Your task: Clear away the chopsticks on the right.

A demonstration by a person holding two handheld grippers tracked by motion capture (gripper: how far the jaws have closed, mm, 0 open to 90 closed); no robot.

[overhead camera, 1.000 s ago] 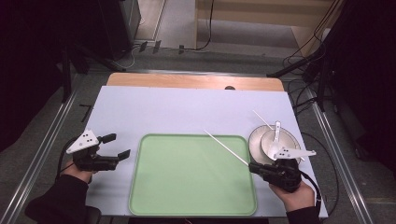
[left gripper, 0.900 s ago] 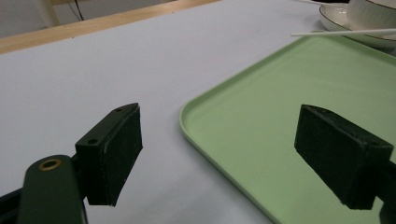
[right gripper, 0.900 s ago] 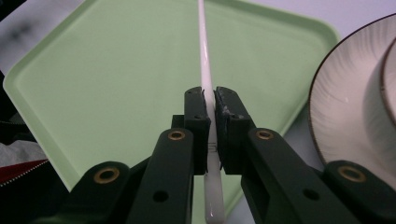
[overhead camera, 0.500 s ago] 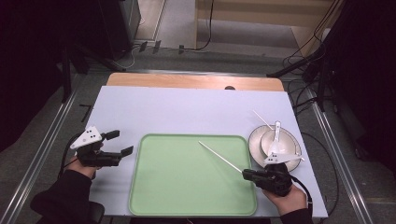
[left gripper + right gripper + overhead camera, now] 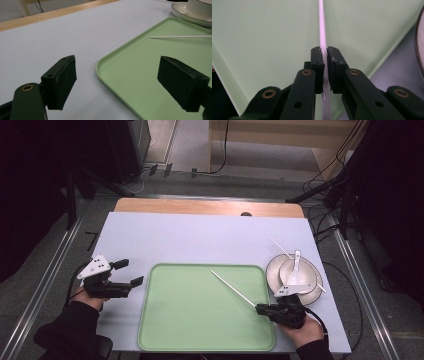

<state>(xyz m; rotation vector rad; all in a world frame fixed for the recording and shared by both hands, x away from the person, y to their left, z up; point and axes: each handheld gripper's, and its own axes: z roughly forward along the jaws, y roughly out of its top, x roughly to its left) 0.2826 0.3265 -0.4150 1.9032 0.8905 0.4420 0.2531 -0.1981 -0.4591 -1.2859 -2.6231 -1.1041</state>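
We see right tool [image 5: 261, 309] clamped on white chopstick [image 5: 232, 289] over green tray [image 5: 190, 320], left tool [image 5: 129, 273] spread wide, holding nothing

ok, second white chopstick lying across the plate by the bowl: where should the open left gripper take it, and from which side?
Probably at the chopstick's far end, which juts past the plate rim over bare table. Come from above, jaws straddling the thin shaft crosswise. Its middle runs behind the bowl and spoon, leaving little room there. The left gripper would have to reach across the tray.
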